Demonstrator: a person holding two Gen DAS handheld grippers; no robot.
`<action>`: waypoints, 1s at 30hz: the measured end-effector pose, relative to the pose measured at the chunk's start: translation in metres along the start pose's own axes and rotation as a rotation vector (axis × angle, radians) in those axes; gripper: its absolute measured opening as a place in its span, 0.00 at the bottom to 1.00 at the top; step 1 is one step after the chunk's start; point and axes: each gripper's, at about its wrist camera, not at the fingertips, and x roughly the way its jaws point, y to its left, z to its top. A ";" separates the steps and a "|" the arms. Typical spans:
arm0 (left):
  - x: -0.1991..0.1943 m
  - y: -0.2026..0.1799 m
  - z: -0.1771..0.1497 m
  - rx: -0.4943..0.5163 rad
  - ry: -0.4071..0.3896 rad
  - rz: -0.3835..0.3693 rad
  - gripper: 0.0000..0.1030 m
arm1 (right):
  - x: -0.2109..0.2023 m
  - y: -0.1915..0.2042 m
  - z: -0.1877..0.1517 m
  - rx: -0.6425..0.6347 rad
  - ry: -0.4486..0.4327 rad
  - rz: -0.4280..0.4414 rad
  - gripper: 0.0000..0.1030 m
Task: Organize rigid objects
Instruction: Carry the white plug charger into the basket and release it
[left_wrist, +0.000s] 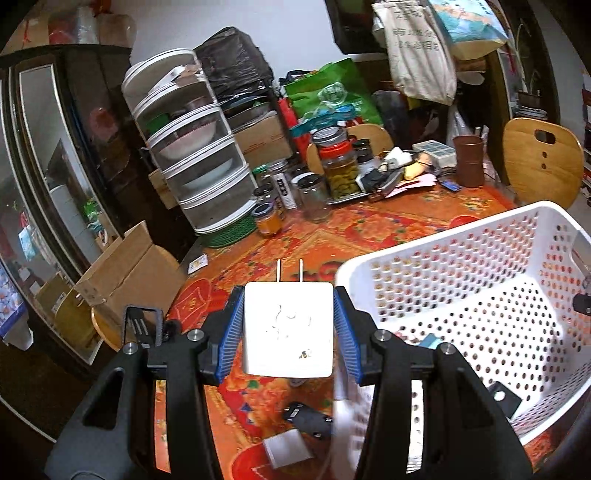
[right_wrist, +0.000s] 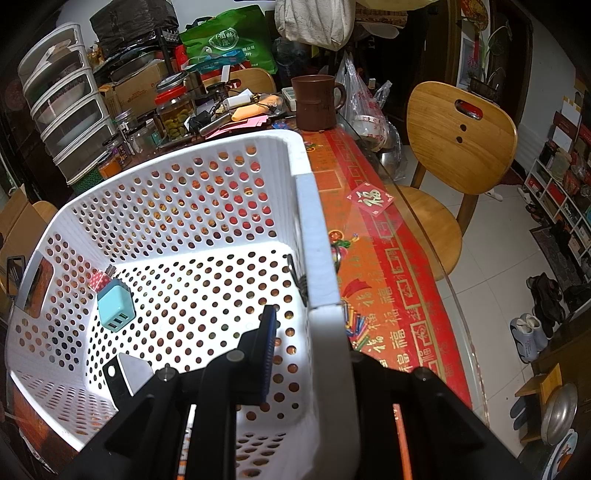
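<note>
My left gripper (left_wrist: 289, 328) is shut on a white plug-in charger (left_wrist: 289, 328), prongs pointing forward, held above the table just left of the white perforated basket (left_wrist: 480, 236). My right gripper (right_wrist: 310, 354) is shut on the basket's right wall (right_wrist: 314, 236), one finger inside, the other outside and hidden. In the basket lie a light-blue charger (right_wrist: 115, 312) and a white-and-black adapter (right_wrist: 125, 373). On the table below the left gripper lie a black adapter (left_wrist: 308, 421) and a white adapter (left_wrist: 286, 448).
Jars (left_wrist: 340, 170), a stack of clear drawers (left_wrist: 195, 147), a brown mug (right_wrist: 316, 101) and clutter fill the table's far side. A cardboard box (left_wrist: 122, 273) sits at the left. A wooden chair (right_wrist: 458, 147) stands beyond the table's glass edge at the right.
</note>
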 end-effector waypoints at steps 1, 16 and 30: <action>-0.003 -0.006 0.000 0.003 -0.001 -0.012 0.43 | 0.000 0.000 0.000 0.000 0.000 0.000 0.18; -0.003 -0.085 -0.012 0.079 0.058 -0.131 0.43 | 0.000 0.000 0.001 -0.001 0.001 0.000 0.18; 0.003 -0.102 -0.015 0.099 0.054 -0.183 0.43 | 0.000 0.004 0.001 -0.001 0.001 0.004 0.19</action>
